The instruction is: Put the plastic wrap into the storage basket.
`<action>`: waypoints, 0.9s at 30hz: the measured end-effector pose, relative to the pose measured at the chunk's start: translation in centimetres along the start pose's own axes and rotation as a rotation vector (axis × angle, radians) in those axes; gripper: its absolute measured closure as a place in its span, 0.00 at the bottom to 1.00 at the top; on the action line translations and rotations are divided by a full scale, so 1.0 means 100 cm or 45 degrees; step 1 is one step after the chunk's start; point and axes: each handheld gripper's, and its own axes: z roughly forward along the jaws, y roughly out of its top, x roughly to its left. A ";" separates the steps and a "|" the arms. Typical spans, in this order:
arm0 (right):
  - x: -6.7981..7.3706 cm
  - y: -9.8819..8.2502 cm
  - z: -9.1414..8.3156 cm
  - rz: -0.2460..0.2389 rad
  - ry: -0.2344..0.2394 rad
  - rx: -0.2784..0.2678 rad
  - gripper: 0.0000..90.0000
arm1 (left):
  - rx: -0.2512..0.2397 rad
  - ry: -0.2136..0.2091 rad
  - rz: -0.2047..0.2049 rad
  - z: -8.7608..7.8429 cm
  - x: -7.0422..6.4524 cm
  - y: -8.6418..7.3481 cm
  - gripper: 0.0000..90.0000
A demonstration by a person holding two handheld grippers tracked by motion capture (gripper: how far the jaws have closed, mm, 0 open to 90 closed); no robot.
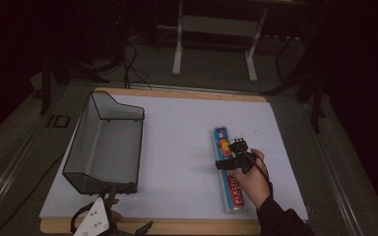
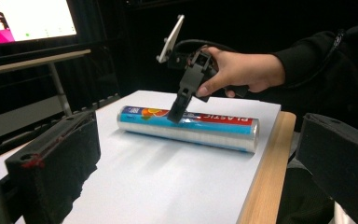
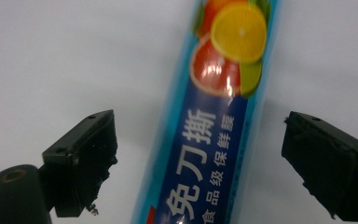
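The white table top point(image 1: 177, 147) filled the centre of the high view, with a wooden edge along its bottom. A dark mesh basket point(image 1: 106, 147) stood at centre left of that view, open and with nothing in it. The roll of plastic wrap point(image 1: 230, 169) lay flat at centre right, well apart from the basket, resting on the table along its whole length.

The right gripper point(image 1: 237, 153) was poised over the roll's upper half. In the right gripper view its jaws stood spread, one on each side of the roll point(image 3: 214, 140), touching nothing. The left gripper point(image 1: 103, 216) sat at the bottom left of the high view, near the basket's near corner, its jaws wide apart in its own view.

Judgement: the work was at its start. The roll was approached but not yet gripped; closing, lifting and placing, probably into the basket, all remained.
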 end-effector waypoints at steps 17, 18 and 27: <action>-0.007 0.007 0.040 0.114 -0.019 0.254 0.19 | 0.007 0.002 0.009 0.000 -0.002 0.000 0.01; -0.007 0.007 0.042 0.119 -0.011 0.257 0.20 | 0.007 0.002 0.009 0.000 -0.002 0.000 0.01; -0.008 0.009 0.042 0.151 0.032 0.266 0.31 | 0.018 0.001 0.025 0.001 -0.004 -0.001 0.01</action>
